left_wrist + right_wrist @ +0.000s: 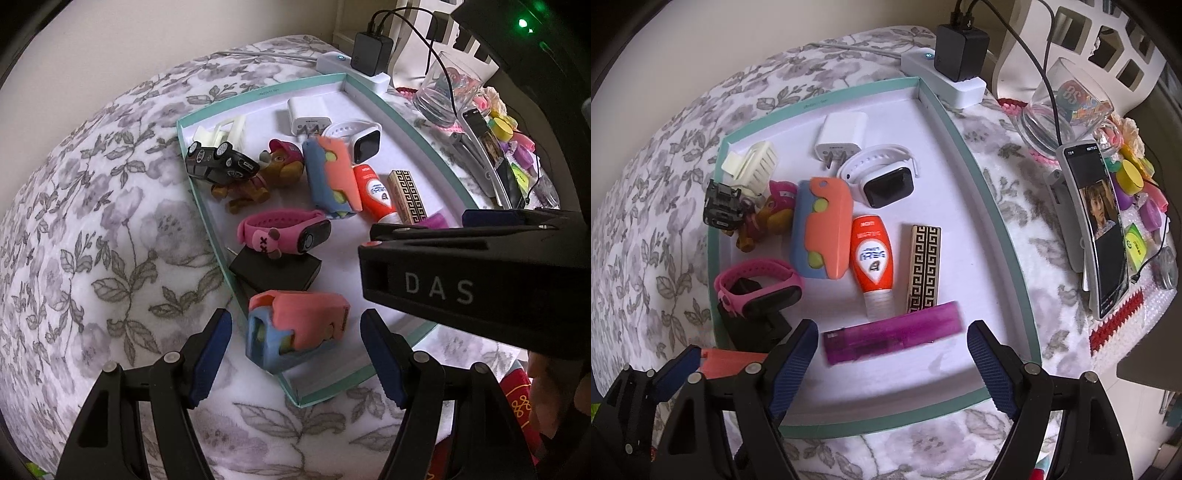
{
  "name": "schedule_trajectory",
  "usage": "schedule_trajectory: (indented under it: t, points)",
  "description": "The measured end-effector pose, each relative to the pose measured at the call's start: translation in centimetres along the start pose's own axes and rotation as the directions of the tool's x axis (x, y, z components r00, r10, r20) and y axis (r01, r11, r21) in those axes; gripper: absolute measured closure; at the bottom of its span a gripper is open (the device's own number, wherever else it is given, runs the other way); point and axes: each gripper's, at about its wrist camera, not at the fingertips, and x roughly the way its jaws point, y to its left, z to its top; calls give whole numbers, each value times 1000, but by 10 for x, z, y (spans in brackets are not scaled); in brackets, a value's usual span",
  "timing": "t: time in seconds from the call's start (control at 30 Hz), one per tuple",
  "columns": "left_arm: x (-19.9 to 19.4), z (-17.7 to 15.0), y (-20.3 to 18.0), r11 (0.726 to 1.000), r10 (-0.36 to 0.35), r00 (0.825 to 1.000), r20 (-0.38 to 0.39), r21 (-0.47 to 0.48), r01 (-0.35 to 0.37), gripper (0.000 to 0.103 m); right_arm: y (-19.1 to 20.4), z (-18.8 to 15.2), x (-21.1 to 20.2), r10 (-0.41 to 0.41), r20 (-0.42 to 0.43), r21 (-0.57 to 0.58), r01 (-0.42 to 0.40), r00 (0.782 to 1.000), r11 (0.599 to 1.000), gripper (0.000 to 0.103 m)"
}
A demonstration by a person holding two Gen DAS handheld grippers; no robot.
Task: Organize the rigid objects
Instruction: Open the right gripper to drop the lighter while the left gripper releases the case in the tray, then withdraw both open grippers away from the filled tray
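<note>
Left gripper [295, 354]: jaws spread wide, holding nothing, one blue pad on either side of a salmon-and-blue rubbery case with yellow dots [295, 332], pads apart from its sides. Case perched at the near corner of the shallow teal-rimmed white cardboard tray [373, 92], partly over the tray's left rim, tilted.

Right gripper [892, 360]: also wide open and empty, hovering over a translucent purple plastic lighter [892, 334] lying flat near the tray's front edge, not touching it.

Further into the tray: a matt black box [275, 269] just behind the perched case, with a pink rubber wristband with a dark screen [284, 232] resting on it; a second salmon-and-blue case [822, 229] mid-tray; beside that an orange squeeze bottle with a clear cap [871, 258], then a gold-and-black fret-patterned rectangular case [923, 269]. Toward the far rim, a white smartwatch [882, 181].

Likely risks: pads closing off-centre on the tilted case, tipping it off the rim onto the floral cloth. Lighter slim and smooth; a shallow pinch apt to squirt it toward the bottle. Two grippers close together; collision possible.
</note>
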Motion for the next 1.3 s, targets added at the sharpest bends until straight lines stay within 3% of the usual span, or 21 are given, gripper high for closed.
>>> schedule_trajectory:
  t: [0.6,0.73,0.87,1.07,1.2,1.3]
  points:
    - [-14,0,29,994,1,1000,15,-110,1,29,1,-1,-3,13,23,-3,-13,1000,1000,13]
    - [-14,-1,42,989,28,1000,4,-147,-27,24,2,-1,-3,12,32,-15,-11,999,1000,5]
    - [-19,-2,61,976,31,999,11,-214,-28,23,5,-1,-4,11,42,-29,-10,999,1000,5]
    - [-24,-2,82,958,95,995,23,-272,-86,22,8,-1,-5,15,55,-41,-12,998,999,2]
    - [-30,-4,97,942,127,991,37,-317,-109,11,11,-2,-6,21,62,-45,-18,998,999,0]
    - [-36,-6,107,928,162,985,53,-346,-134,11,14,-3,-6,20,63,-55,-17,998,998,0]
